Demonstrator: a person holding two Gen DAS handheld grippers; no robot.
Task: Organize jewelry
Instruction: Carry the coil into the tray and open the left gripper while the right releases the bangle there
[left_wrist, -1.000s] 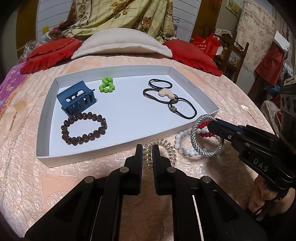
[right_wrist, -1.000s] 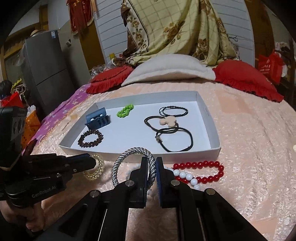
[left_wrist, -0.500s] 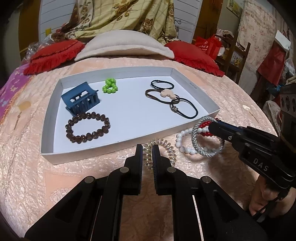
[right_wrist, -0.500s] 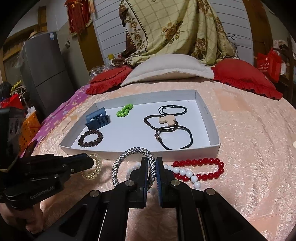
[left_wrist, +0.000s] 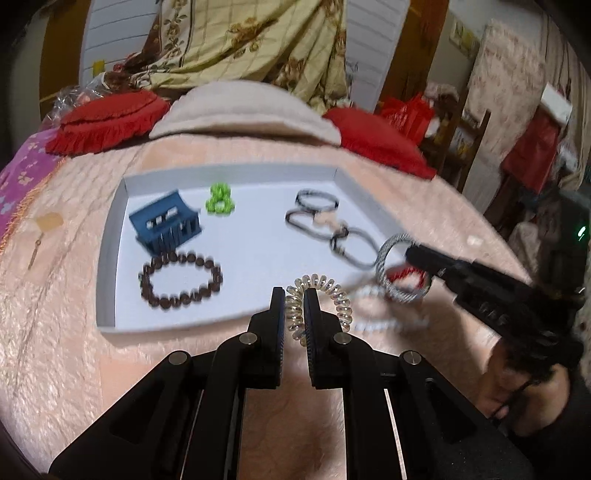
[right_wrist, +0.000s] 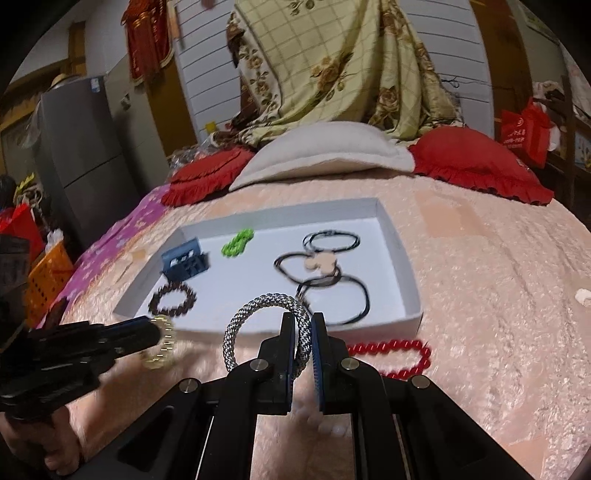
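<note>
A white tray (left_wrist: 110, 258) (right_wrist: 402, 266) lies on the pink bedspread. It holds a blue hair claw (left_wrist: 164, 227), green beads (left_wrist: 219, 199), a brown bead bracelet (left_wrist: 181, 280) and black hair ties (left_wrist: 325, 225). My left gripper (left_wrist: 295, 295) is shut on a clear spiral hair tie (left_wrist: 332, 290), lifted over the tray's near edge. My right gripper (right_wrist: 304, 325) is shut on a silver braided bracelet (right_wrist: 255, 314), held up near the tray's front right corner. A red bead bracelet (right_wrist: 399, 350) and white beads (left_wrist: 384, 325) lie on the bed in front of the tray.
Red cushions (left_wrist: 107, 118) and a beige pillow (left_wrist: 243, 110) lie behind the tray. A grey fridge (right_wrist: 81, 155) and an orange basket (right_wrist: 44, 277) stand to the left of the bed. Shelves and red bags (left_wrist: 417, 107) stand to the right.
Both grippers have risen and moved forward toward the tray, lifting the spiral hair tie and the silver bracelet off the bedspread. The red and white beads stay on the bed.
</note>
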